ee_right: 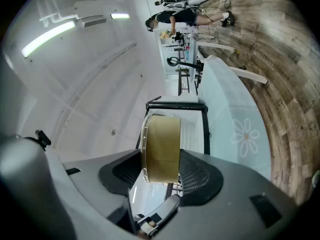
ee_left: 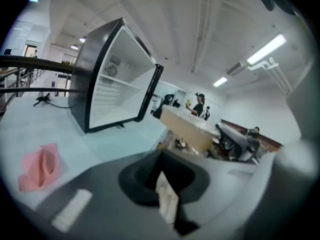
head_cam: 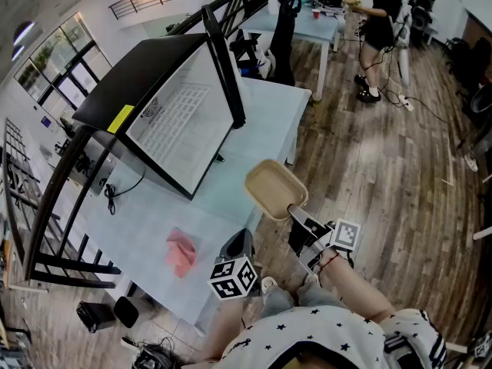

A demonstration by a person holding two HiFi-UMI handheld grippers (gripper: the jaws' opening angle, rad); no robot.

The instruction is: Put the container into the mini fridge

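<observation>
Your right hand-held gripper [head_cam: 295, 211] is clenched on the tan container [head_cam: 275, 188]. In the right gripper view the container stands edge-on between the two dark pads [ee_right: 197, 176], which press on its sides. You are holding it in the air over the near edge of the pale blue worktop [head_cam: 265, 141], clear of the surface and well apart from the mini fridge [head_cam: 173, 118].

Your left hand-held gripper [head_cam: 237, 244] sits low at the worktop's near edge. Its jaws are together, with nothing between them.

The fridge stands further back on the worktop. Its door [head_cam: 224, 56] is swung open and the white inside and a wire shelf [ee_left: 112, 81] face you. A crumpled pink cloth [head_cam: 181, 252] lies on the worktop beside the left hand-held gripper. Beyond, a person [head_cam: 378, 29] stands on the wooden floor [head_cam: 384, 167] by another table.
</observation>
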